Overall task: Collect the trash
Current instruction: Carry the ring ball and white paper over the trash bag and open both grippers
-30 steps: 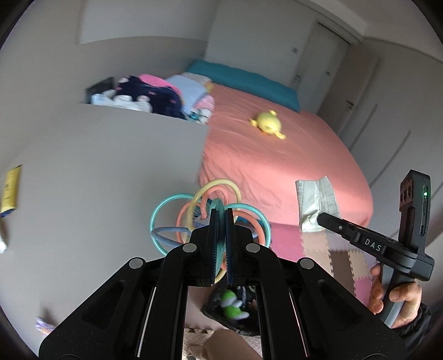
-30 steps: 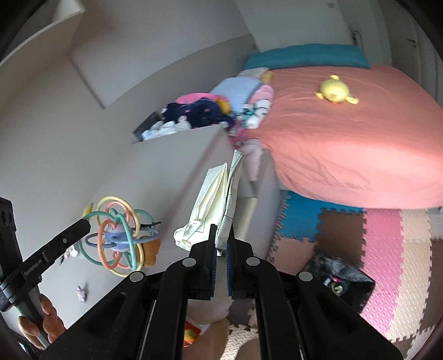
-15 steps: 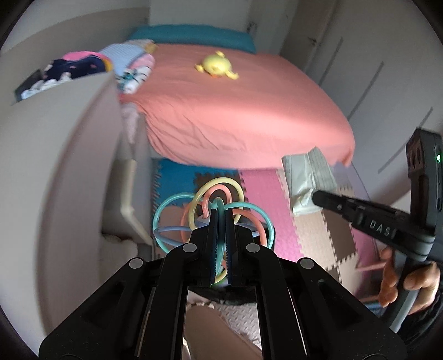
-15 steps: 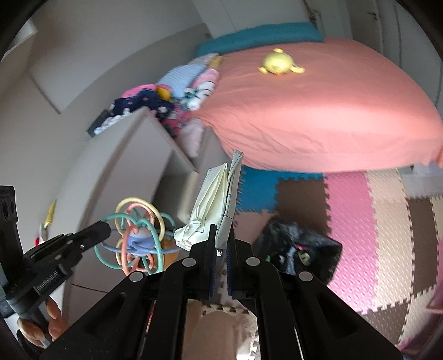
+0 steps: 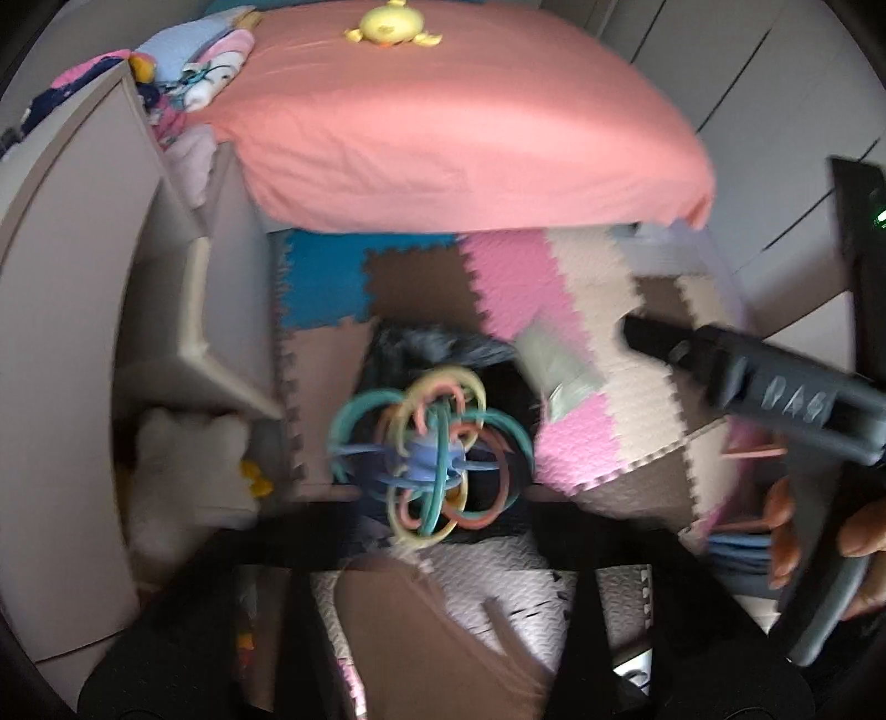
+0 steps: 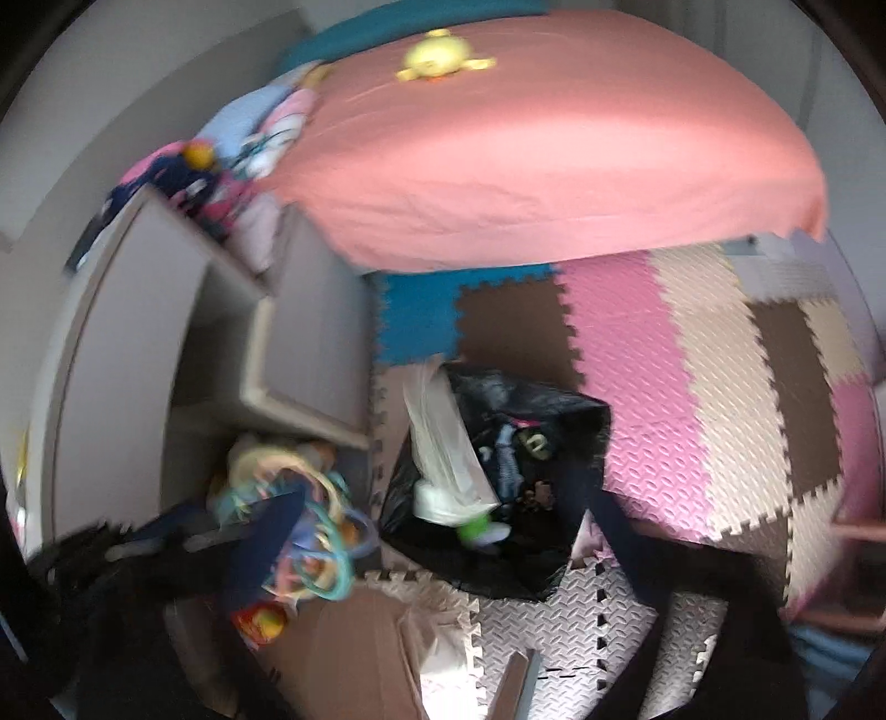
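**Dropping two items over the bag**

Judging by the scene, midway through collecting, at the drop itself. Opening the jaws of the left gripper (image 5: 437,540) right now, with the ring toy (image 5: 432,454) loose between the spread fingers, touched by no pad, hanging above the mouth of the black trash bag (image 6: 554,410). Opening the jaws of the right gripper (image 5: 664,340) as well, nothing between them; seen just ahead of its tips, the pale packet (image 6: 443,454), tilted, falling at the near rim of the bag. Cannot tell through the blur whether either piece has yet touched the bag's contents.

Already inside: a green-and-white item (image 6: 482,531) and some dark pieces, too blurred to count. Left to do, as far as visible: letting both pieces land, then checking the foam mat (image 6: 692,387) and the drawer unit (image 6: 288,354) for more.

Counting:
- one trash bag, on the mat just beside the drawer unit
- one ring toy, one pale packet
- two grippers, one hand (image 5: 803,526) in view
- one yellow plush (image 5: 387,25) on the pink bed (image 5: 470,138)
- one white plush (image 5: 188,471) below the open drawer
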Action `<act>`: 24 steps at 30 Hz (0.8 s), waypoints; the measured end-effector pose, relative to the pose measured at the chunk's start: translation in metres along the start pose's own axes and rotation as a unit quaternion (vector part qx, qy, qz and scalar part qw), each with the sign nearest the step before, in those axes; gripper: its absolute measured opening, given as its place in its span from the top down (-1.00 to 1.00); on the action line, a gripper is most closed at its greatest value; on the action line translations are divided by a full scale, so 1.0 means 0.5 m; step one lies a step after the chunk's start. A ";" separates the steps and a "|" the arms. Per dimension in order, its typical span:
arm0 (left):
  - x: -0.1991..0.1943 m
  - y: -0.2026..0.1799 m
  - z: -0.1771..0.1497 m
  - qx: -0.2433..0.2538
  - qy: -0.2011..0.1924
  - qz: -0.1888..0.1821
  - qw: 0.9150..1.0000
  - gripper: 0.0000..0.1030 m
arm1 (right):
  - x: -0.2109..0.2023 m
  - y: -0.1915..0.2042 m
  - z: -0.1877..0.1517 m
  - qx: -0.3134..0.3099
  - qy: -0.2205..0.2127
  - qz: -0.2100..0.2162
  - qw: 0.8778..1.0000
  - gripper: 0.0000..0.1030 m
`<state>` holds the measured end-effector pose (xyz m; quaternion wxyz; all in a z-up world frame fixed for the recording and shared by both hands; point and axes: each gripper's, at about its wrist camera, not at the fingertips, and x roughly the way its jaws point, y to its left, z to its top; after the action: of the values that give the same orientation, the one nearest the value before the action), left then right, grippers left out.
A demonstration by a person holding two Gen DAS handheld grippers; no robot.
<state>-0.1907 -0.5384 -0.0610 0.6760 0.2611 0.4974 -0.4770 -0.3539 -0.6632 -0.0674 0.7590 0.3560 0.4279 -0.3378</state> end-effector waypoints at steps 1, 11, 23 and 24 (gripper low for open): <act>-0.009 0.000 -0.004 -0.002 -0.021 0.010 1.000 -0.86 | 0.001 -0.006 0.002 0.008 0.001 0.005 1.000 -0.94; -0.040 0.009 -0.001 0.004 -0.056 0.020 0.998 -0.88 | -0.003 -0.004 0.012 0.005 -0.005 0.007 1.000 -0.94; -0.079 0.044 -0.009 -0.009 -0.068 0.016 0.997 -0.88 | -0.031 0.059 0.019 -0.022 -0.016 0.021 0.999 -0.94; -0.085 0.050 -0.011 -0.011 -0.071 0.018 0.997 -0.88 | -0.038 0.075 0.021 -0.028 -0.019 0.025 0.999 -0.94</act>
<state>-0.1725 -0.5074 -0.0266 0.7207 0.2282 0.4489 -0.4765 -0.3266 -0.6488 -0.0372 0.7849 0.3390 0.4136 -0.3131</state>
